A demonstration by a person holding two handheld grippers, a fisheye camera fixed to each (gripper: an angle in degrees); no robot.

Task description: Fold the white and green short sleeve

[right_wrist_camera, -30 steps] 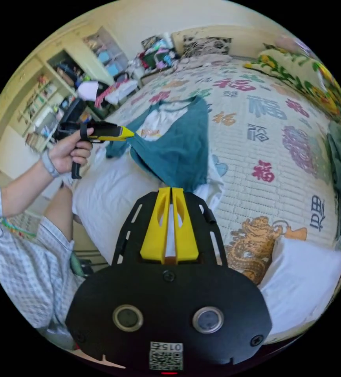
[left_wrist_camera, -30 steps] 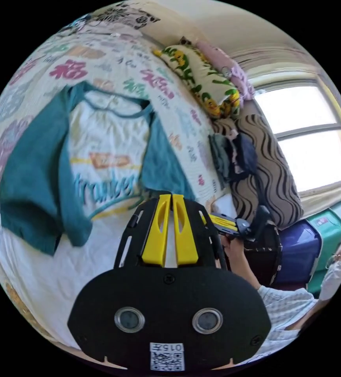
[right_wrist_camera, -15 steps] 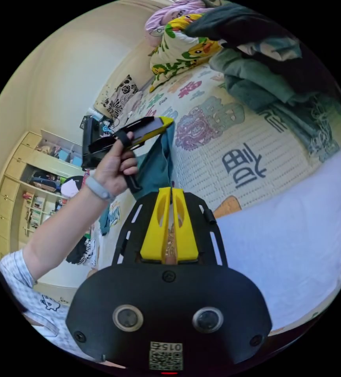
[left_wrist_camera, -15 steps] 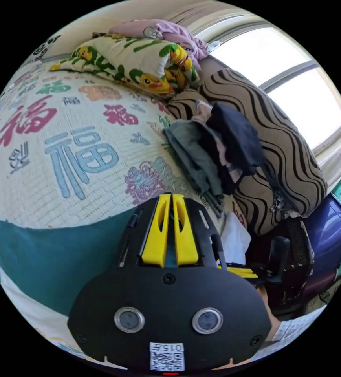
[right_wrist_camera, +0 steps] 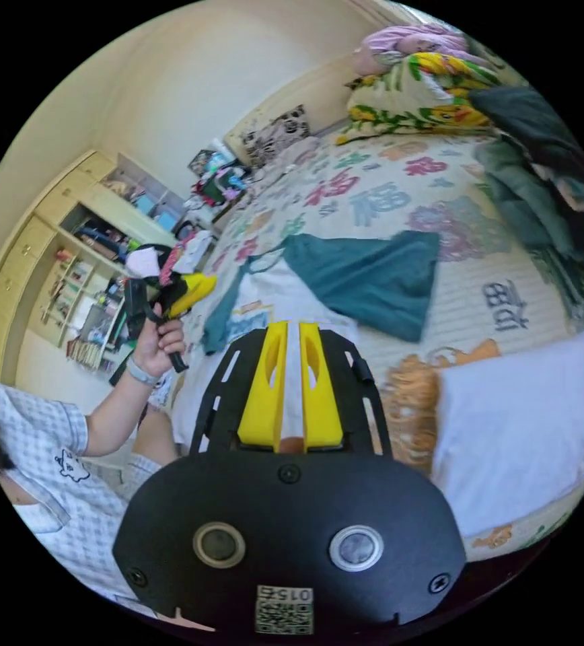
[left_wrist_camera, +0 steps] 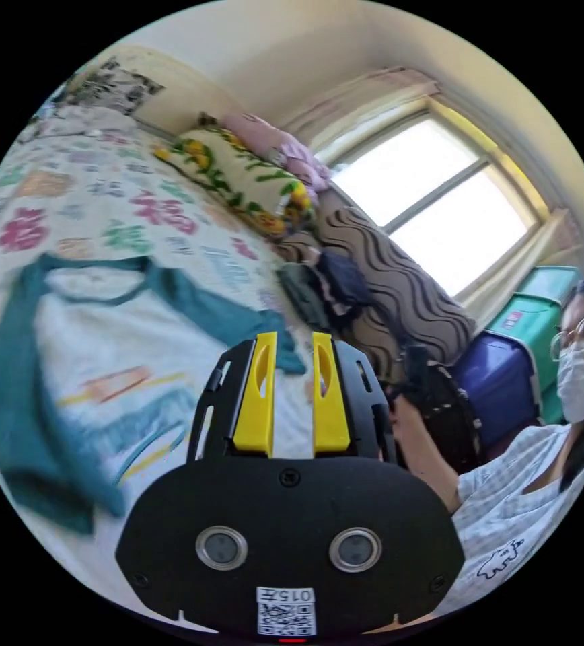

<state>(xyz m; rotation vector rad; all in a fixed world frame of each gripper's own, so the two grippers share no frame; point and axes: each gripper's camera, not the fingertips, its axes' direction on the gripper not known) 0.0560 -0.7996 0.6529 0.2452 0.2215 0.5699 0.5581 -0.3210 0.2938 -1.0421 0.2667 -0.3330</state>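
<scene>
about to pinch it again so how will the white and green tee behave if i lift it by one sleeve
The tee will probably drape limp: it lies flat and creased on the quilt. It looks like thin, light cloth, so the unheld sleeve will likely trail and bunch.

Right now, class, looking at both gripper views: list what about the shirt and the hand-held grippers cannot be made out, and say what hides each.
- Shirt print, left gripper view: motion blur smears it.
- Shirt hem, left gripper view: the left hand-held gripper body covers it.
- Shirt's white front, right gripper view: partly behind the right hand-held gripper.
- Left hand-held gripper in the right gripper view: blurred, so its jaw gap cannot be judged there.
- Folded clothes pile: too small to tell garments apart.
</scene>
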